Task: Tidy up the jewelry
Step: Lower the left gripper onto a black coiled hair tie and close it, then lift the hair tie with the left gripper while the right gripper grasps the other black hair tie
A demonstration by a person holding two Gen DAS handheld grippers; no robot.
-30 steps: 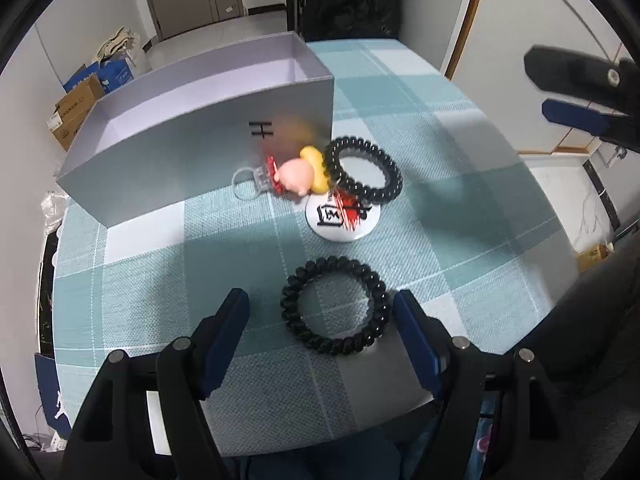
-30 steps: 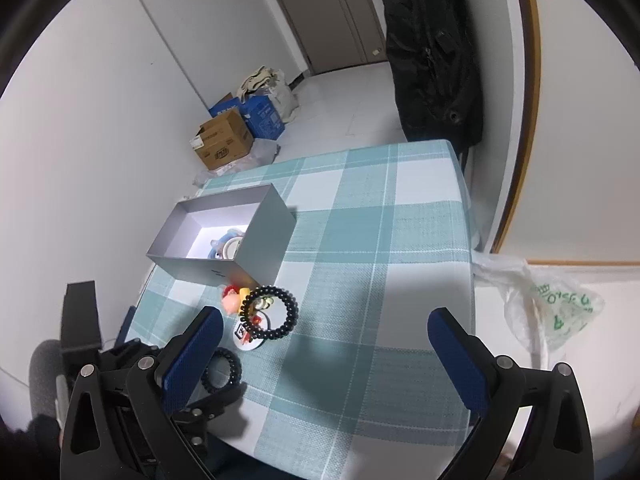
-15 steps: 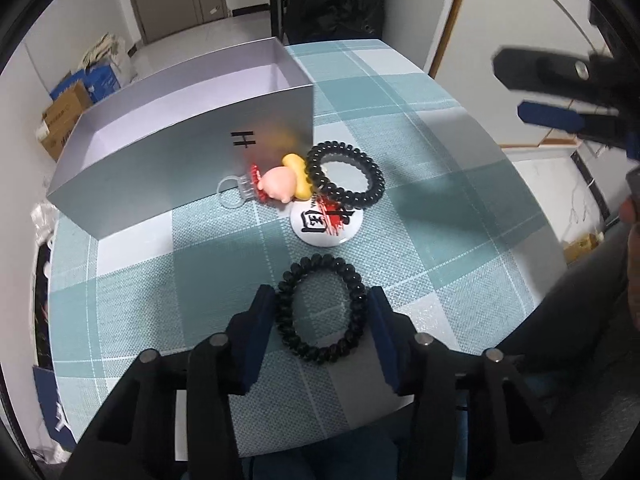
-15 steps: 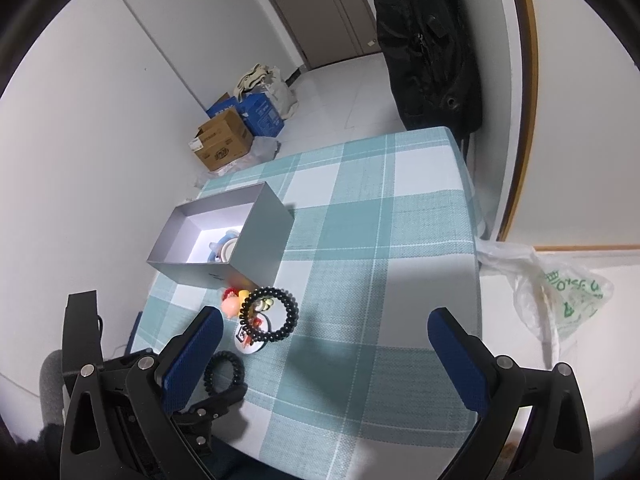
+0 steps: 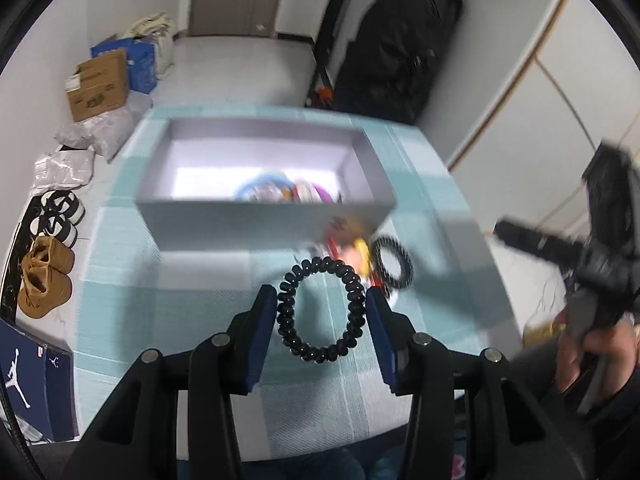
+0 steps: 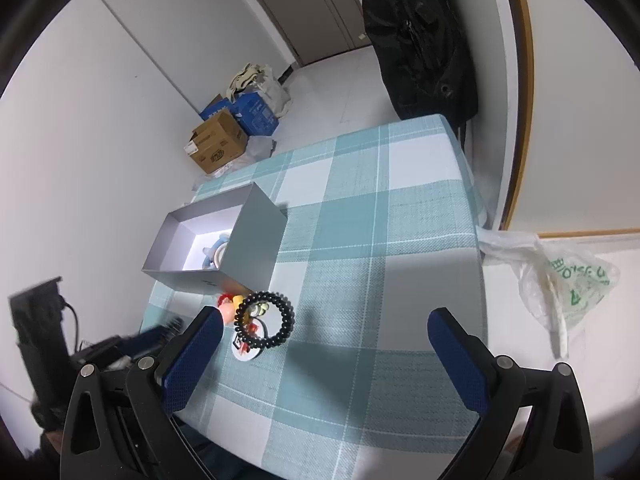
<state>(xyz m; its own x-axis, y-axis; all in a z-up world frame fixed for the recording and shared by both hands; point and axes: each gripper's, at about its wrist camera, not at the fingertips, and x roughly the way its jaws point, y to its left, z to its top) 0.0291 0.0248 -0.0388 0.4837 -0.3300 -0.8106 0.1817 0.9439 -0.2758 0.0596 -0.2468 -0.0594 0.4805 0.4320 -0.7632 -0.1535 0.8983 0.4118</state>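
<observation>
My left gripper [image 5: 320,296] is shut on a black coiled bracelet [image 5: 320,266], pads pressing its two sides, and holds it above the checked tablecloth [image 5: 208,312]. Just beyond it stands the open grey box [image 5: 264,220] with colourful rings inside. A second black coiled bracelet [image 6: 286,320] lies by the box's near corner, over a white round badge [image 6: 248,344] and a pink and yellow charm [image 6: 230,308]. My right gripper [image 6: 324,320] hangs open high over the table with nothing between its fingers. The blurred left gripper [image 6: 152,336] shows at lower left in the right wrist view.
A person's hand [image 5: 592,344] holds the right gripper [image 5: 560,248] at the table's right edge. On the floor are cardboard boxes [image 6: 218,146], shoes [image 5: 44,280] and a plastic bag [image 6: 560,280]. A black bag [image 6: 420,40] hangs behind the table.
The left jaws closed on the near black bracelet and lifted it off the cloth toward the box. The view tilted up, showing the box's inside. The right gripper hardly moved.
</observation>
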